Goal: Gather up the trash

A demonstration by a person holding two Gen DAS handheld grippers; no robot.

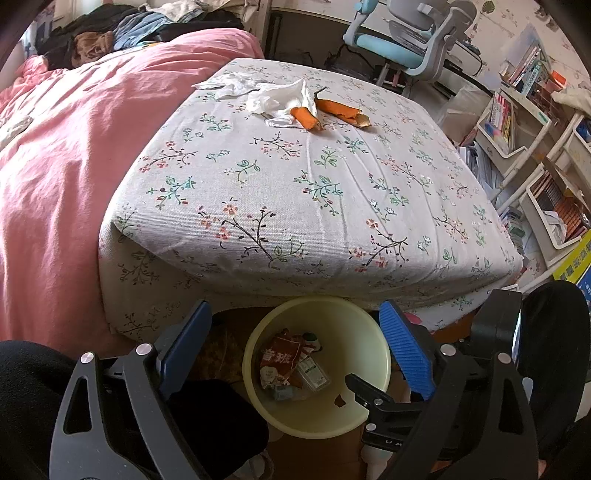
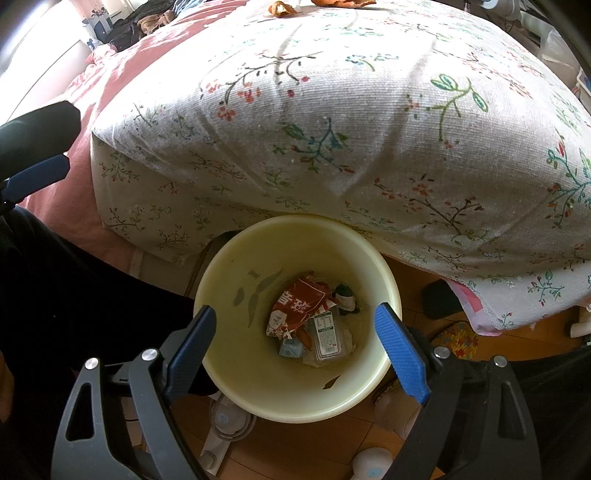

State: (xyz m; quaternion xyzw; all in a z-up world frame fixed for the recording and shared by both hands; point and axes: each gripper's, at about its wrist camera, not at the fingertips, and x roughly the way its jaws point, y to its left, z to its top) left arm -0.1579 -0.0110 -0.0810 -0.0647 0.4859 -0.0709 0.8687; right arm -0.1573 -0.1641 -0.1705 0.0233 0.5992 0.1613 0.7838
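Note:
A pale yellow bin (image 1: 362,332) (image 2: 229,266) stands on the floor at the foot of the floral bed. In it lie a red snack wrapper (image 1: 277,356) (image 2: 301,301) and a clear plastic packet (image 2: 327,332). On the floral sheet (image 1: 295,184) at the far end lie crumpled white tissues (image 1: 258,94) and two orange peels (image 1: 341,110) (image 1: 306,117); peels show at the top of the right wrist view (image 2: 282,9). My left gripper (image 1: 295,343) is open and empty above the bin. My right gripper (image 2: 295,339) is open and empty over the bin's mouth.
A pink duvet (image 1: 55,166) covers the bed's left side, with dark clothes (image 1: 110,29) piled beyond. A blue-grey desk chair (image 1: 410,37) and white shelves of books (image 1: 517,129) stand at the right. Small items lie on the wooden floor (image 2: 443,288) around the bin.

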